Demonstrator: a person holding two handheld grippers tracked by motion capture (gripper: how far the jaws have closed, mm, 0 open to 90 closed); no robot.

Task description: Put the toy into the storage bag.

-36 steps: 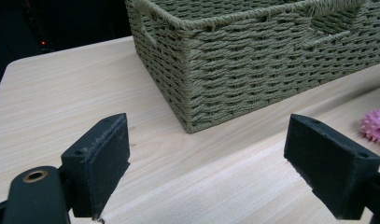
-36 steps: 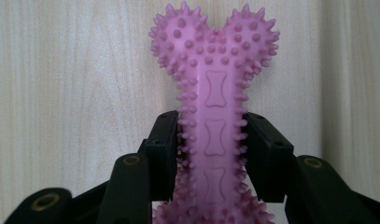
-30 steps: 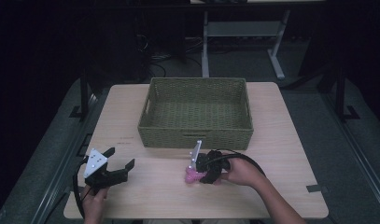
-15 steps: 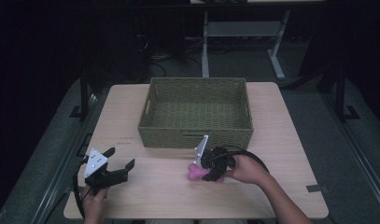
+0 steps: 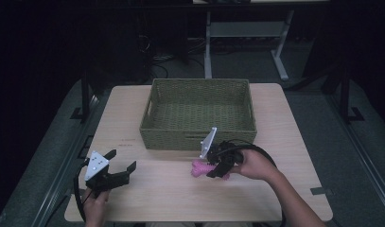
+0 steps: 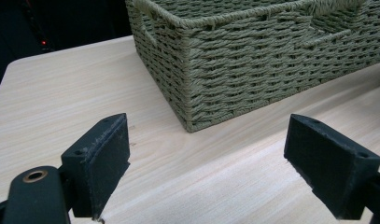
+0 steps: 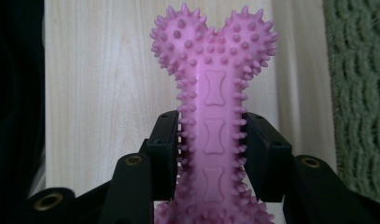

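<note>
A pink spiky bone-shaped toy (image 7: 213,107) is clamped by its shaft between the two black jaws of my right gripper (image 7: 211,140). From above, the pink toy (image 5: 200,169) hangs just over the table in front of the woven green basket (image 5: 199,137), and my right gripper (image 5: 214,169) is shut on it. My left gripper (image 5: 120,169) rests at the table's front left, open and holding nothing. Along the left gripper (image 6: 206,158), the basket's near corner (image 6: 197,88) stands a short way ahead.
The basket (image 5: 150,109) holds nothing that I can see and takes up the middle back of the light wooden table (image 5: 284,132). A white desk frame (image 5: 242,38) stands on the dark floor beyond the table.
My right gripper has lifted the pink toy off the table and drifted slightly right. The left gripper has stayed where it was.
</note>
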